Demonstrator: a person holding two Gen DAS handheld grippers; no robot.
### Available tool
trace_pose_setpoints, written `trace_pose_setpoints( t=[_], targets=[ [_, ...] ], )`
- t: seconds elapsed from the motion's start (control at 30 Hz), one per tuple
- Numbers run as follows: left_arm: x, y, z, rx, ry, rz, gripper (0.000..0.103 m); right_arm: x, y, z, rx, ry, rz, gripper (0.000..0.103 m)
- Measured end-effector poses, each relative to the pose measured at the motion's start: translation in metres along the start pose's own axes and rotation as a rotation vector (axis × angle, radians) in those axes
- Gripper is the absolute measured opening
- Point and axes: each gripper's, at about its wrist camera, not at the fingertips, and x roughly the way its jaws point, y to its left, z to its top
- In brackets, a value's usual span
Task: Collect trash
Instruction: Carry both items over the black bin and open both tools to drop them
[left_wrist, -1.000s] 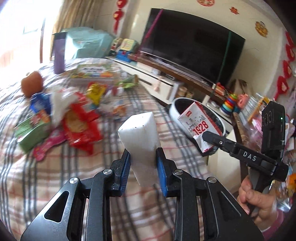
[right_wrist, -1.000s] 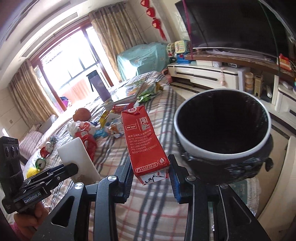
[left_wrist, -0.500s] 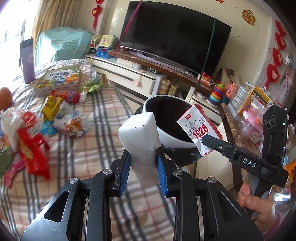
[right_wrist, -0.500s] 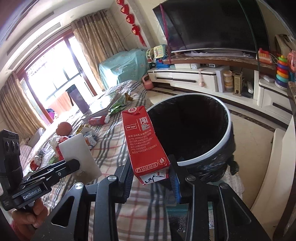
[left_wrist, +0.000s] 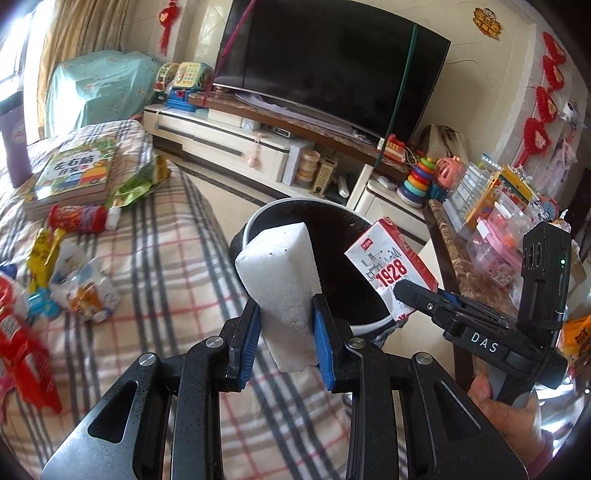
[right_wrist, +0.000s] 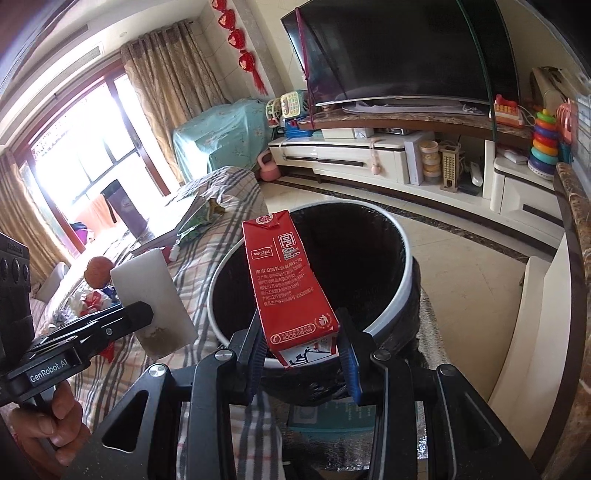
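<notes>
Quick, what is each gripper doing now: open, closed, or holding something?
Left gripper: closed on the white foam block.
Right gripper: closed on the red milk carton.

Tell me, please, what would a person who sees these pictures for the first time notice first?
First, the two clamped items: a white foam block in the left gripper and a red milk carton in the right gripper, both held near a black-lined trash bin. Behind them, bright wrappers lie on the plaid cover, and a large dark TV fills the wall.
</notes>
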Motion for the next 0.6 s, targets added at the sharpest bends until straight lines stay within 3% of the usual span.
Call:
trace_pose_setpoints(
  t=[0.6],
  targets=[
    [0.045, -0.002, 0.025, -0.028, 0.069, -0.036, 0.029, 0.023, -0.016, 0.024, -0.014, 0.030, -0.047, 0.036]
  ],
)
